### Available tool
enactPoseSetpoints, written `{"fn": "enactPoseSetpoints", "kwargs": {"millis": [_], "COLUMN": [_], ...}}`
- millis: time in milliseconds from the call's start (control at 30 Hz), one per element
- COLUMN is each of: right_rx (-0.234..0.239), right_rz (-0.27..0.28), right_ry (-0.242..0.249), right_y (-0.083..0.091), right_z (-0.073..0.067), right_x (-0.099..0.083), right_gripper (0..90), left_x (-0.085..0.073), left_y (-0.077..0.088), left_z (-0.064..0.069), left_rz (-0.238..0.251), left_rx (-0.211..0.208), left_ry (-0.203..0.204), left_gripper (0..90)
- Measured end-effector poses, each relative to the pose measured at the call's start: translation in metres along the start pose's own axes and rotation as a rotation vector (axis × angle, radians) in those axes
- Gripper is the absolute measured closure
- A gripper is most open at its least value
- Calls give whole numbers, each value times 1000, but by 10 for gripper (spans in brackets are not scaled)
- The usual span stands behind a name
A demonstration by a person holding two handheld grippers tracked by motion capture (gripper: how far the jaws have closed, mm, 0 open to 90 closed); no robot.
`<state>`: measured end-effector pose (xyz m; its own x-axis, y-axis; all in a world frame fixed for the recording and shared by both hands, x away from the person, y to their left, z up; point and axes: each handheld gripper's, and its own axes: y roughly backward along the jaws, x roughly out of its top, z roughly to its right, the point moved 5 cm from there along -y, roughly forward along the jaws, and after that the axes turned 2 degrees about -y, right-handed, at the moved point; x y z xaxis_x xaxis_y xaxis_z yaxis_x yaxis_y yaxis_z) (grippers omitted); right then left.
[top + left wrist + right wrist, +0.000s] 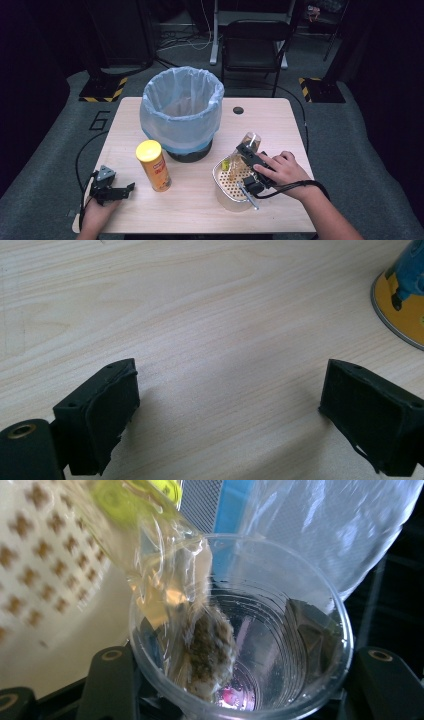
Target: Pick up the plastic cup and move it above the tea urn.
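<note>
At lower right of the high view, our right gripper holds a clear plastic cup tilted over the white perforated basket. In the right gripper view the jaws clamp the cup from both sides. Inside it a wet tea bag clings to the near wall, its wrapper and a yellow-green tag trailing toward the upper left; any print on the tag is too blurred to read.

At lower left our left gripper rests on the wooden table, jaws spread with nothing between them. Just right of it stands a yellow snack canister; its label lettering is too small to read. The bin with a pale blue liner sits at upper centre.
</note>
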<state>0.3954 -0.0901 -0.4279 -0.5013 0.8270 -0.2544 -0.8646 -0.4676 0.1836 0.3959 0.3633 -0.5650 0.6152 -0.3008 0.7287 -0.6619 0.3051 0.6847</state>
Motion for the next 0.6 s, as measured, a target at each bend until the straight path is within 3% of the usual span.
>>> {"fn": "enactPoseSetpoints", "kwargs": {"millis": [133, 233, 267, 300, 433, 600], "right_rx": [-41, -2, -2, -20, -16, -11], "right_rz": [-29, -41, -41, -58, -62, -54], "right_ry": [112, 235, 235, 270, 273, 231], "right_y": [1, 1, 1, 2, 5, 7], "right_z": [2, -2, -2, -5, -4, 2], "right_x": [2, 4, 4, 5, 4, 3], "right_gripper": [388, 386, 386, 383, 381, 380], "left_x": [0, 0, 0, 0, 0, 0], "left_y": [0, 0, 0, 0, 0, 0], "left_z": [0, 0, 0, 0, 0, 0], "left_rz": [0, 0, 0, 0, 0, 0], "left_rx": [0, 0, 0, 0, 0, 0], "left_ry": [0, 0, 0, 0, 0, 0], "left_gripper": [85, 85, 85, 85, 85, 85]}}
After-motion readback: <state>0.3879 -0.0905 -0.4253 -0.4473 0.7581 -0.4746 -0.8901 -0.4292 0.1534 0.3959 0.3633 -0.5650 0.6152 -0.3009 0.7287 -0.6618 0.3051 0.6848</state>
